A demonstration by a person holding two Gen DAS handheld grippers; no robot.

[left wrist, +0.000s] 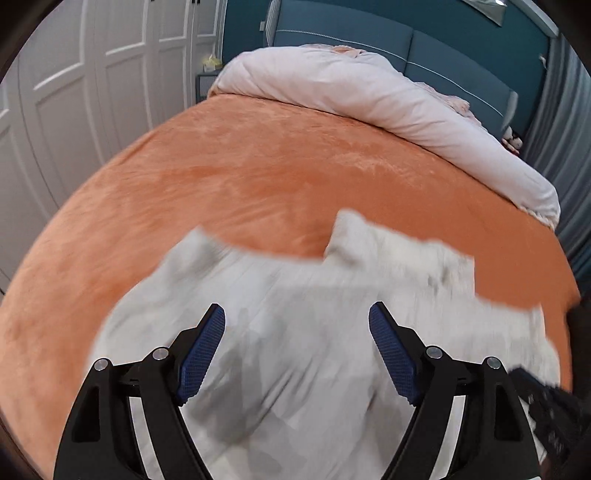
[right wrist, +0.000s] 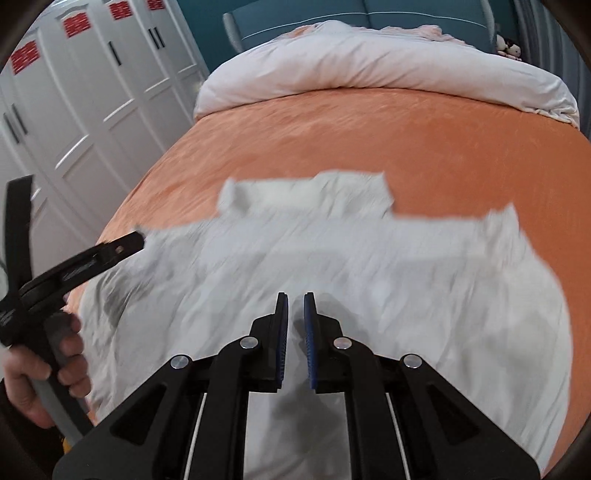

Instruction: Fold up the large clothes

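Lying spread on the orange bed cover (right wrist: 406, 140), the white garment (right wrist: 332, 258) looks laid flat for folding. Above its left part hangs the left gripper (left wrist: 297, 314), jaws spread wide and holding nothing; over its near middle the right gripper (right wrist: 295, 299) has jaws parted only by a narrow, empty gap. Red labels on the wardrobe doors (right wrist: 77, 24) are unreadable.

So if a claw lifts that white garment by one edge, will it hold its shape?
Probably not: the white garment lies creased and limp, so it should drape. It looks thin, likely light. The fuzzy orange blanket may drag on it.
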